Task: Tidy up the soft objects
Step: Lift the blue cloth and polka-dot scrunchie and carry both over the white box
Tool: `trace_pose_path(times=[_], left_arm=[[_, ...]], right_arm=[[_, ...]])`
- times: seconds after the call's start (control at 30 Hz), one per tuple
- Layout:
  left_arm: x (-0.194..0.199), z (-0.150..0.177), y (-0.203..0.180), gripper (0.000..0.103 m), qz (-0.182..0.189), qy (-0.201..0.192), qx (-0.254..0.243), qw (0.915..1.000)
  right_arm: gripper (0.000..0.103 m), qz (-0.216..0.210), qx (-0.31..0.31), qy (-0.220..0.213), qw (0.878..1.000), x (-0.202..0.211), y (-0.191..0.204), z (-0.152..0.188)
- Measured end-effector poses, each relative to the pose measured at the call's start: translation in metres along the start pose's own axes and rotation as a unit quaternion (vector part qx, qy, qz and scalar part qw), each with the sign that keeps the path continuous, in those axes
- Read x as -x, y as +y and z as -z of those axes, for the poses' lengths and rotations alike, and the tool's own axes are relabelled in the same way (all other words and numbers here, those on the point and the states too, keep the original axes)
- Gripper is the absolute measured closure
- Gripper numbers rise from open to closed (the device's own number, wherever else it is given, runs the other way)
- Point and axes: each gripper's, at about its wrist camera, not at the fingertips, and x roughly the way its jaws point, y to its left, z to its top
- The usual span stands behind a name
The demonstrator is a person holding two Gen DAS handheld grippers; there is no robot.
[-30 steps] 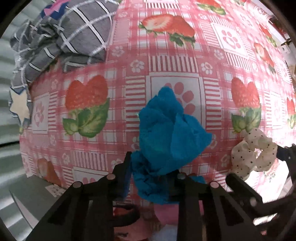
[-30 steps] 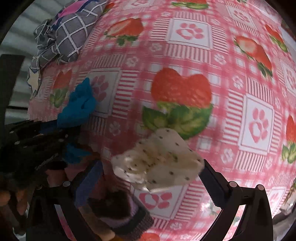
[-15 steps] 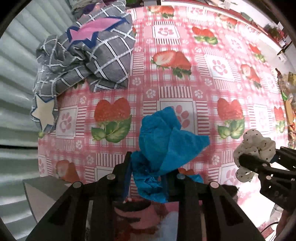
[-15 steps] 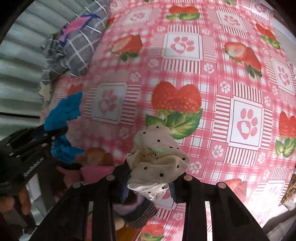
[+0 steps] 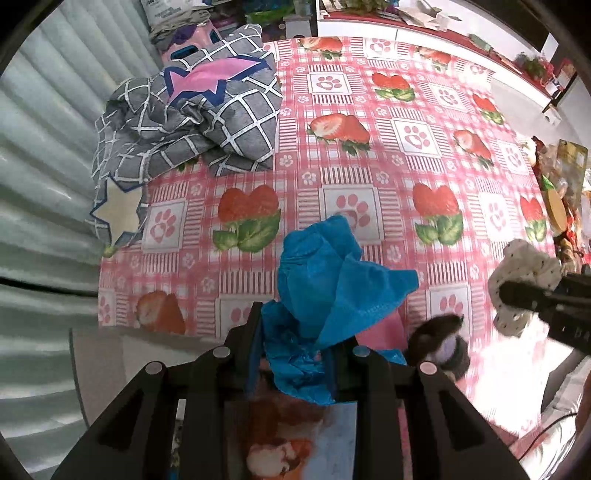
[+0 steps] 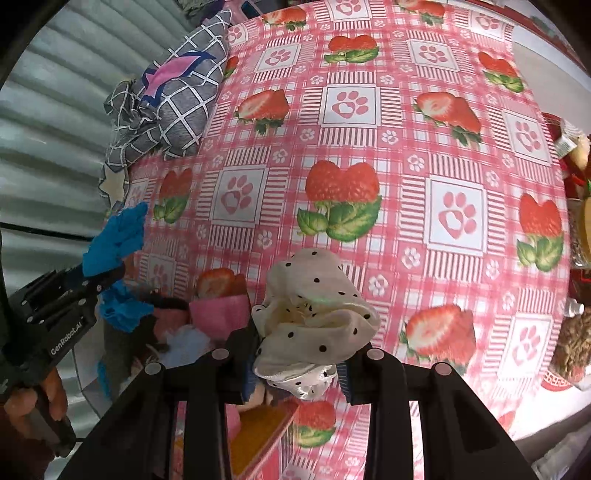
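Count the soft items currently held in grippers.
2. The blue cloth is clamped in the left gripper; the white polka-dot scrunchie is clamped in the right gripper. More soft items lie below the grippers, partly hidden.

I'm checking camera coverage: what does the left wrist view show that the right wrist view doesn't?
Left only: the shelf clutter beyond the table.

Right only: the hand gripping the left gripper, and an orange flat item below the jaws.

Both: crumpled blue cloth, cream polka-dot fabric scrunchie, grey checked bedding, strawberry-print tablecloth.
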Motion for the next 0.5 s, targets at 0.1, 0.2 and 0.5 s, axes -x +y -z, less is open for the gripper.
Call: trace_pose_path(times=[0.1, 0.2, 0.5], left_arm=[[0.009, 0.014, 0.001, 0.072, 0.0, -0.004, -0.004, 1.0], [0.016, 0.029, 0.001, 0.072, 0.0, -0.006, -0.014, 0.9999], [0.041, 0.064, 0.002, 0.072, 0.016, -0.013, -0.022, 0.9995]], right_arm=[[0.067, 0.003, -0.008, -0.006, 1.0, 0.009, -0.001, 0.008], [0.067, 0.009, -0.014, -0.01, 1.0, 0.017, -0.002, 0.018], [0.067, 0.024, -0.025, -0.021, 0.999, 0.042, 0.004, 0.049]])
